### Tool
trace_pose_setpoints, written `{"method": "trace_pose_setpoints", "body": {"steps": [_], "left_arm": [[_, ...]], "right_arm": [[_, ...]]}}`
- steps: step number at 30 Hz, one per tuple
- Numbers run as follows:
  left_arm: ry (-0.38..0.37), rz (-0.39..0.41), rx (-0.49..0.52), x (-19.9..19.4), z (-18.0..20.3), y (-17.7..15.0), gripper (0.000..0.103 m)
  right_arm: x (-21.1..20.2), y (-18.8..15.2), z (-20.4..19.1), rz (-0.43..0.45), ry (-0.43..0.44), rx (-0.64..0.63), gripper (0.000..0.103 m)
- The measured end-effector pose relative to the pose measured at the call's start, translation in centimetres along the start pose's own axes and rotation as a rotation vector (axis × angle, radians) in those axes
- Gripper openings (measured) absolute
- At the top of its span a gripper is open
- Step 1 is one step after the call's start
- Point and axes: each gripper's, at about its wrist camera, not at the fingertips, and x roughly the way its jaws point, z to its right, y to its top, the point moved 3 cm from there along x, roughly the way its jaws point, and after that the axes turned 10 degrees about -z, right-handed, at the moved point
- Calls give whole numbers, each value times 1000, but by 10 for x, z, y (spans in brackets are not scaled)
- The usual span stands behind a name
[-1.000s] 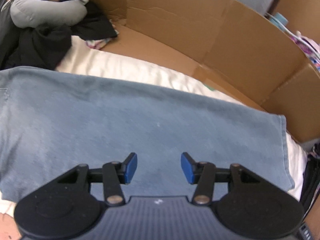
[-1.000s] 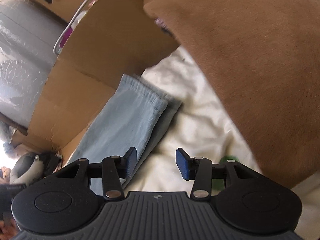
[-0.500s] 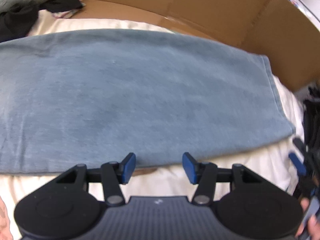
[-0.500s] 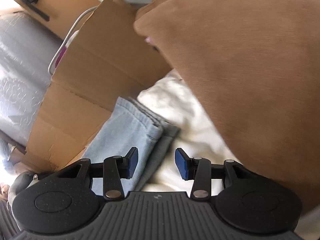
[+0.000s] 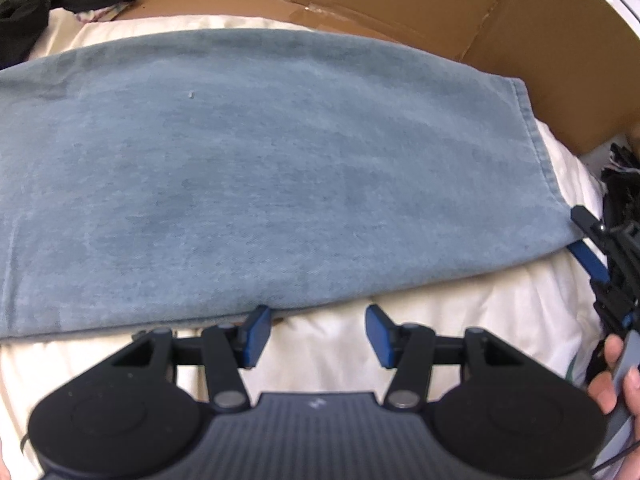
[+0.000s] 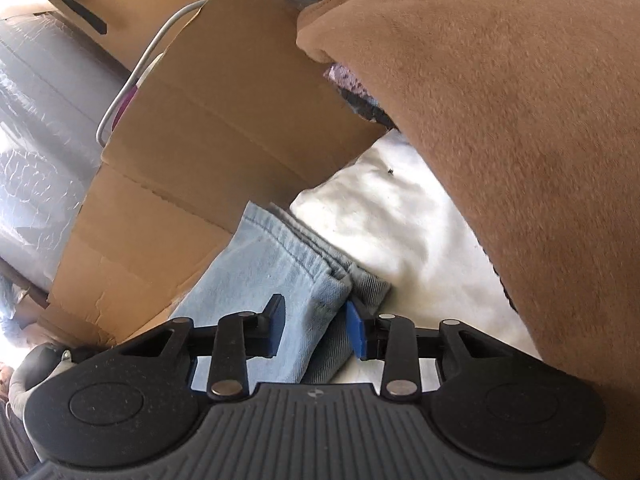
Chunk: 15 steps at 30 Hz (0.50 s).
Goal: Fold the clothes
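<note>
Looking down from the left wrist, the long pale-blue denim trousers (image 5: 260, 176) lie flat on the cream bedsheet (image 5: 460, 320); the left gripper (image 5: 318, 338), released, has come back to their near edge. In the right wrist view, the right gripper (image 6: 316, 330) is closing around the hem corner, so a fold seems ready to begin. No writing is readable.
</note>
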Motion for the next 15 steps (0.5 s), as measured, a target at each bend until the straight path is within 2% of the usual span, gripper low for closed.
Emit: {"method": "trace_pose_setpoints", "body": {"steps": [1, 3, 15], "left_arm": [[0, 0, 6, -1, 1, 1, 55], [6, 6, 20, -1, 3, 3, 56], [5, -11, 47, 1, 6, -1, 56]], "right_arm": [[1, 1, 2, -12, 2, 3, 34], [8, 6, 4, -36, -9, 2, 9], [9, 18, -4, -26, -95, -47, 6]]}}
